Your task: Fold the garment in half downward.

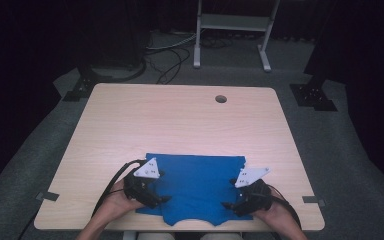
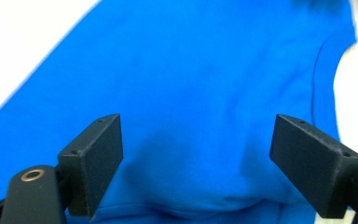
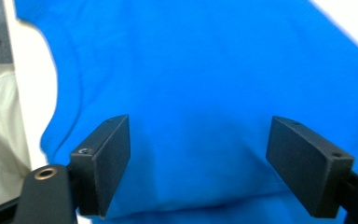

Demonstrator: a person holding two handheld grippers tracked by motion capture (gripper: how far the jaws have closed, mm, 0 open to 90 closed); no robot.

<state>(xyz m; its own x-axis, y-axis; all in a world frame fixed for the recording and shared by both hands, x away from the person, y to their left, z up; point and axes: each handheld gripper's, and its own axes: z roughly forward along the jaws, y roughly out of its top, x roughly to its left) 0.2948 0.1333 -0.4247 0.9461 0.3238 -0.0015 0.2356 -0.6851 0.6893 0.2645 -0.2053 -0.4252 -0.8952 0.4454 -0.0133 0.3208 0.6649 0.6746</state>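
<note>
The left gripper [image 1: 164,200], low and left of centre in the high view, is standing with its jaws wide apart and nothing pinched between them; in the left gripper view the blue garment [image 2: 205,84] is lying under the spread jaws, slightly rucked near the bottom edge. The right gripper [image 1: 228,205], lower right of centre, is likewise standing open over the same cloth [image 3: 205,84], gripping nothing. The garment [image 1: 195,182] is lying flat on the near middle of the table [image 1: 180,120], its lower hem hanging just over the front edge. Judged from this, a grasp of the near corners is being prepared: each claw should be lowering squarely so one jaw is sliding under the fabric edge, both closing evenly to avoid skewing the cloth. The hem itself is cut off at the bottom of both gripper views, and the layer count is not discernible. Whether the jaw tips are touching the cloth is unclear.
</note>
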